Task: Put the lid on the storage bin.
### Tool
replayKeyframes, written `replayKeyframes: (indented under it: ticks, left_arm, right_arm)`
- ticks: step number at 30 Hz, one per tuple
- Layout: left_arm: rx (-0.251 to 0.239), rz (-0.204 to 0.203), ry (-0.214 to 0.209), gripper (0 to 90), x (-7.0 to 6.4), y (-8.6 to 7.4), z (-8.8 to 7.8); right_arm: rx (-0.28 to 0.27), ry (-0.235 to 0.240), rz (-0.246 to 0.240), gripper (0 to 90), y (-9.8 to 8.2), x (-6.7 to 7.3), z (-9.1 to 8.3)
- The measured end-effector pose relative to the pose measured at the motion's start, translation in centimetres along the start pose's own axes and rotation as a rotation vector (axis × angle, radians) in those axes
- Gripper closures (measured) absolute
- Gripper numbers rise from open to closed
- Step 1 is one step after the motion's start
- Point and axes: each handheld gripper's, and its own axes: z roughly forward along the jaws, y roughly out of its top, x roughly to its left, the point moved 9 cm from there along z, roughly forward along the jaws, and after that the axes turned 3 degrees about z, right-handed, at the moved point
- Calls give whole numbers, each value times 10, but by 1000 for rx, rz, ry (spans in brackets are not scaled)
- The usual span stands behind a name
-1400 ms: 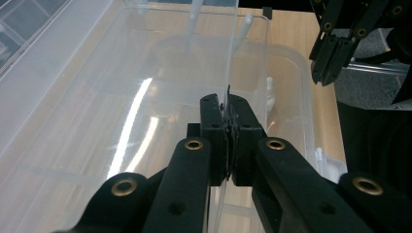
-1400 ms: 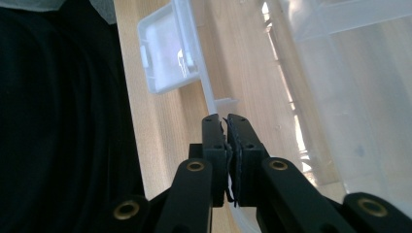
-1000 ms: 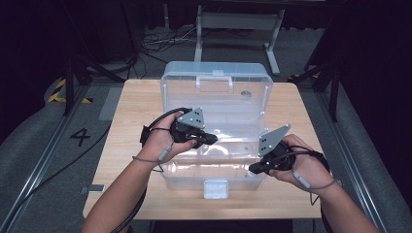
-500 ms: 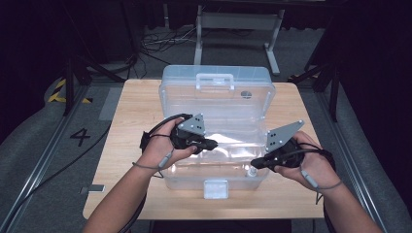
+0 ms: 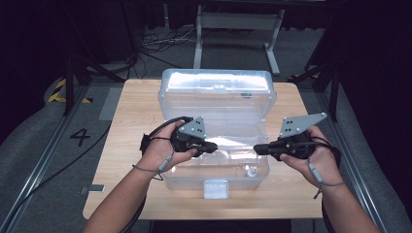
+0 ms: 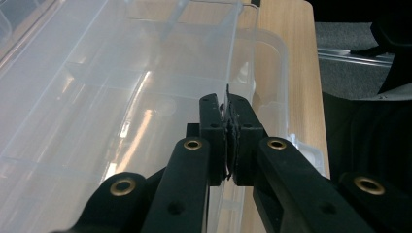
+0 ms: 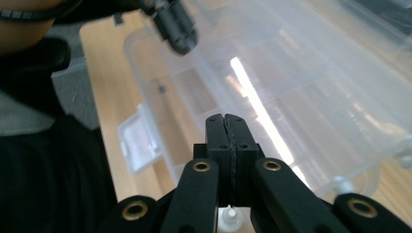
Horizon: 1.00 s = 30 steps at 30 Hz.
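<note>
We view a clear plastic storage box [image 5: 214, 145] resting on a wooden table [image 5: 131, 126], its hinged lid [image 5: 217, 99] raised toward the far side. Compared with 1 second ago, the lid stands more upright and the box is more fully opened; the 2 grippers have both drifted slightly toward the near edge, and the right one has moved outward to the box's right rim.

The left gripper [image 5: 210, 147] hovers over the open interior near the left side. In the left gripper view its jaws are pressed together, with only a thin dark edge between the pads; we cannot tell whether that is anything more than the pad lining. The right gripper [image 5: 259, 148] sits at the right rim of the box, and in the right gripper view its jaws are likewise pressed together on nothing. The front latch [image 5: 215, 189] hangs free at the near wall.

We judge that the opening step is essentially complete: neither gripper now supports the lid, which appears to rest open on its own.
</note>
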Motion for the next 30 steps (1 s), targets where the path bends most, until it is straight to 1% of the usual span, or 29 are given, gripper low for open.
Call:
replayKeyframes:
  ticks: [1, 3, 4, 12, 14, 17, 18, 23, 25, 27, 28, 30]
  left_arm:
    - [0, 0, 0, 865, 0, 0, 0]
    - [4, -2, 1, 865, -1, -1, 0]
    - [4, 4, 3, 865, -1, -1, 0]
    - [14, 3, -3, 864, -3, -2, 1]
    - [13, 4, -2, 864, -4, -2, 1]
    - [17, 3, -3, 865, -6, -2, 2]
    - [19, 6, -5, 865, -6, -2, 2]
    - [32, 9, -14, 864, -9, -4, 3]
    - [44, 16, -19, 864, -11, -5, 4]
    - [51, 17, -17, 863, -12, -6, 5]
    - [59, 20, -18, 863, -12, -6, 5]
    - [61, 22, -19, 862, -14, -7, 6]
  right_arm:
    - [0, 0, 0, 900, 0, 0, 0]
    - [-38, -21, 33, 900, 2, -7, -3]
    - [-51, -29, 41, 900, 3, -9, -4]
    - [-167, -69, 106, 900, 8, -24, -10]
    - [-177, -73, 111, 900, 9, -25, -11]
    - [-241, -111, 145, 900, 12, -34, -15]
    - [-254, -117, 155, 900, 12, -36, -16]
    - [-289, -139, 193, 900, 12, -45, -17]
    - [-307, -146, 210, 900, 12, -49, -17]
    - [-311, -150, 216, 900, 12, -51, -17]
    - [-325, -160, 224, 900, 13, -53, -18]
    - [-340, -166, 235, 900, 13, -56, -19]
